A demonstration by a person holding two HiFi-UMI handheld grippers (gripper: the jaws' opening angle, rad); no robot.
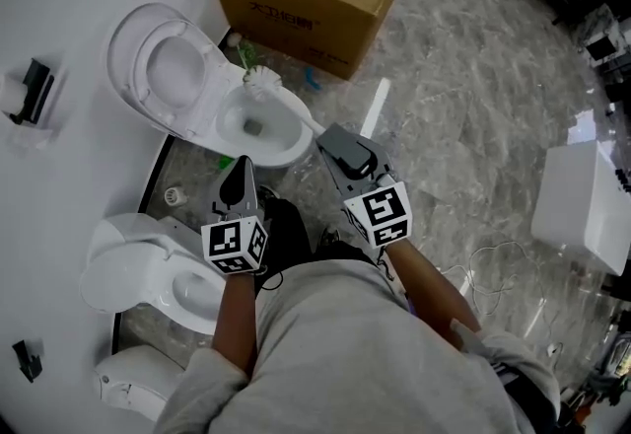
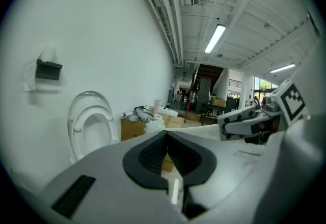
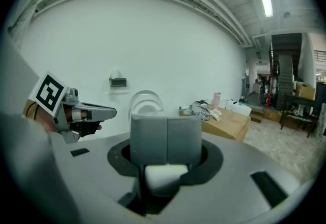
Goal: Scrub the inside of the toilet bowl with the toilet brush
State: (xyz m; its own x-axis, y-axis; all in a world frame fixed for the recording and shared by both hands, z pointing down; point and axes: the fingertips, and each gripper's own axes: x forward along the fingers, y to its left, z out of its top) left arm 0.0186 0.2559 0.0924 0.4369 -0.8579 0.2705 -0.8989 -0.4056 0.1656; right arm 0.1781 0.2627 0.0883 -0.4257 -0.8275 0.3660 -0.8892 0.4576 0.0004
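Grey jaws of the right gripper [image 3: 165, 139] are clamping the white handle of the toilet brush [image 1: 292, 108], and the left gripper [image 2: 167, 156] is hanging beside it, closed on nothing. The bristles are lying at the back rim of the toilet bowl [image 1: 296, 141], just below the raised seat [image 1: 148, 62]. I judge that most scrubbing is remaining: the head is not reaching the water.

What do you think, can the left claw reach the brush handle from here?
Probably yes. The left claw hangs shut and empty beside the bowl, with nothing between it and the handle that the right claw grips. It must open first.
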